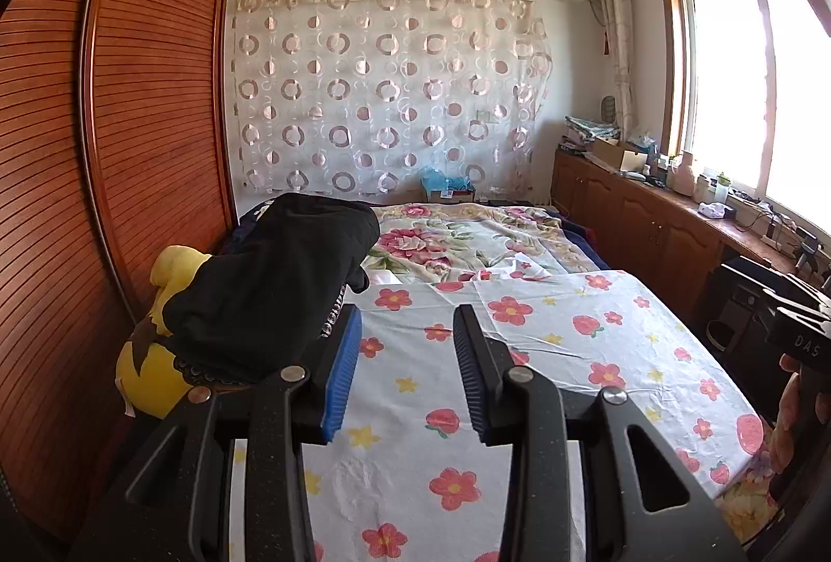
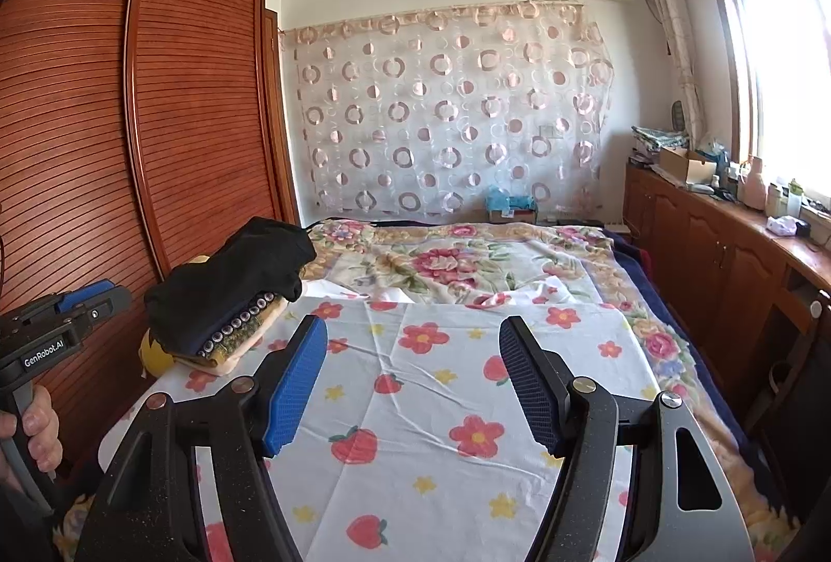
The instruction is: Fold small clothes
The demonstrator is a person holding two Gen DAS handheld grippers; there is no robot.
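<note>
Both grippers hover over the near end of the bed: the left gripper [image 1: 407,364] has its jaws partly spread with nothing between them, and the right gripper [image 2: 413,380] stands wider, also empty. Beneath them lies a white flower-and-strawberry sheet [image 2: 441,406]. Farther left, a stack of folded clothes [image 2: 228,292] topped by a black garment rests against a yellow plush toy [image 1: 150,370] beside the wooden wardrobe [image 2: 156,120].

The flower-printed white bed sheet [image 1: 545,344] [image 2: 441,406] is viewed closely from both wrists, facing twelve o'clock toward the shared circle-patterned sheer curtain [image 1: 384,89] [image 2: 446,110].
</note>
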